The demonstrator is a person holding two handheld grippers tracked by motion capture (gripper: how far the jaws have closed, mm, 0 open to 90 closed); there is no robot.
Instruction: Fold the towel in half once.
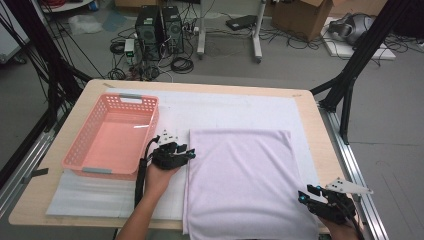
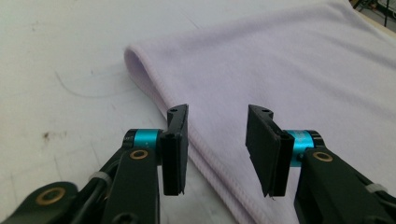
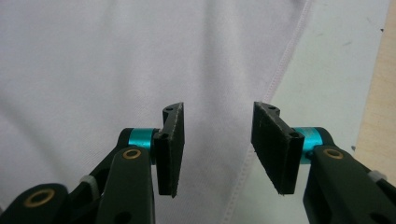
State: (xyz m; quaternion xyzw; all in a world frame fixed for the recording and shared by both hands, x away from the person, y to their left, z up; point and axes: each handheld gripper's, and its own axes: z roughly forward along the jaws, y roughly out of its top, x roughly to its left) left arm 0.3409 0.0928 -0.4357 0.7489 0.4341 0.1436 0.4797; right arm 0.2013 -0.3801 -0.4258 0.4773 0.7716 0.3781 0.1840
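Covering most of the wooden table [image 1: 310,125] is a white mat [image 1: 225,107]; on its right half lies a folded lilac cloth [image 1: 245,175], flat, its near edge reaching the table's near edge; to the far left sits an empty pink basket [image 1: 112,135], just beside the cloth's left side. Smaller still, the left gripper [image 1: 187,152] is held at the cloth's left edge, near the far-left corner; its jaws stand spread wide with the hemmed edge [image 2: 205,158] running between them, pinching nothing. At the near right, the right gripper [image 1: 303,194] hovers over the cloth's right edge; its jaws are likewise spread apart, the stitched hem [image 3: 252,158] showing in the gap, nothing gripped.
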